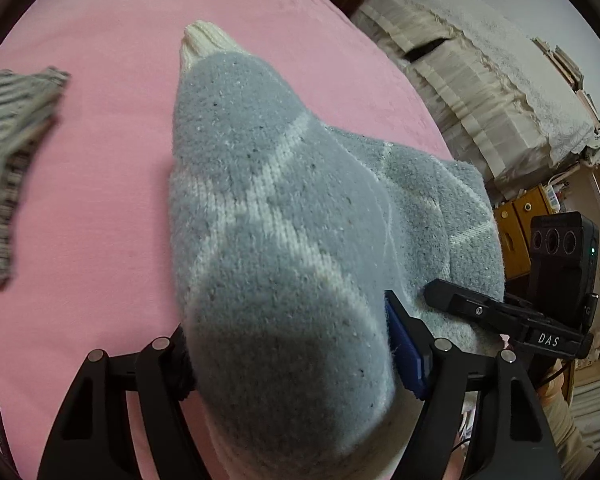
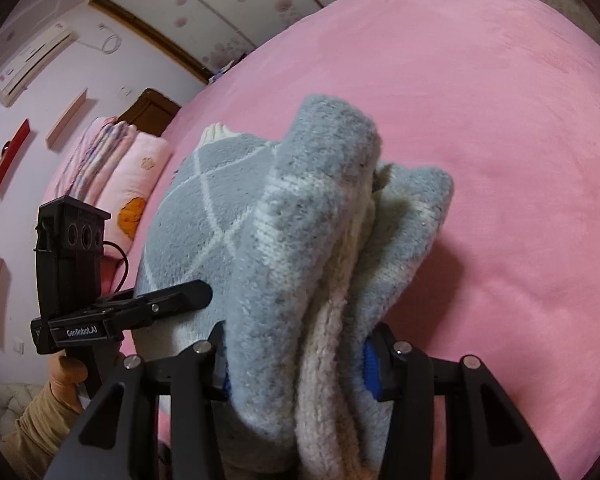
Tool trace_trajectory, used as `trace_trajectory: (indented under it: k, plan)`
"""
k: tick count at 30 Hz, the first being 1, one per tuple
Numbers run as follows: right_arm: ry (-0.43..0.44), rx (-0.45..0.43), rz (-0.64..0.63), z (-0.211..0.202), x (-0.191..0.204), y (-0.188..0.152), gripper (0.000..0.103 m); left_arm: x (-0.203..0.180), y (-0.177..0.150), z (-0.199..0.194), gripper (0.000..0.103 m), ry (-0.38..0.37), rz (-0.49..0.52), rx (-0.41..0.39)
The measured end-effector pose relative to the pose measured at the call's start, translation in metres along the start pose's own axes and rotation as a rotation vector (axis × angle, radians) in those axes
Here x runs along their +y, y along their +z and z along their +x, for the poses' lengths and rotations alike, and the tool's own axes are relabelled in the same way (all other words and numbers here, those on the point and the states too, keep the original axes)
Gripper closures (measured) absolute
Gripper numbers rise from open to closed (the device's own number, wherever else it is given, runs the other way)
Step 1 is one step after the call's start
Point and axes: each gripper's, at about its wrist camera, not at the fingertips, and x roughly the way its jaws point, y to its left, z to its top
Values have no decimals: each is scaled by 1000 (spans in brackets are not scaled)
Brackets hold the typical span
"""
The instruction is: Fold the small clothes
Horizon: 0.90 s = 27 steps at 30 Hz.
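Note:
A small grey-blue knitted garment [image 1: 268, 208] with white diamond lines and a cream cuff [image 1: 202, 42] hangs lifted over the pink bed cover [image 1: 100, 160]. In the left wrist view one end of it fills the space between my left gripper's [image 1: 292, 360] fingers, pressed against the blue pad [image 1: 406, 354]. My right gripper [image 2: 300, 368] is shut on the other end, a thick bunch of the garment [image 2: 320, 248] with its cream inside showing. Each gripper shows in the other's view: the right gripper [image 1: 480, 308] at the lower right, the left gripper [image 2: 160, 300] at the left.
A folded striped cloth [image 1: 12, 152] lies on the bed at the left. A cream lace-covered piece of furniture [image 1: 480, 80] stands beyond the bed's right edge. Pink pillows [image 2: 112, 168] sit at the head end. A person's hand [image 2: 66, 380] holds the left gripper.

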Motion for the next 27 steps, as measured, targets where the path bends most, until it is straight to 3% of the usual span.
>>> trace_trajectory:
  k: [6, 10, 14, 19, 27]
  plan:
    - [118, -32, -39, 35, 88, 37, 57, 55, 31, -104, 28, 101, 19, -107]
    - [206, -58, -49, 84, 156, 76, 56, 108, 69, -165, 27, 185, 50, -175]
    - [265, -83, -36, 144, 208, 115, 57, 168, 109, -199, 27, 248, 54, -222]
    - [292, -74, 16, 221, 233, 142, 56, 245, 145, -197, 26, 276, 5, -225]
    - [236, 0, 82, 318, 224, 144, 57, 352, 166, -129, 26, 226, -131, -185]
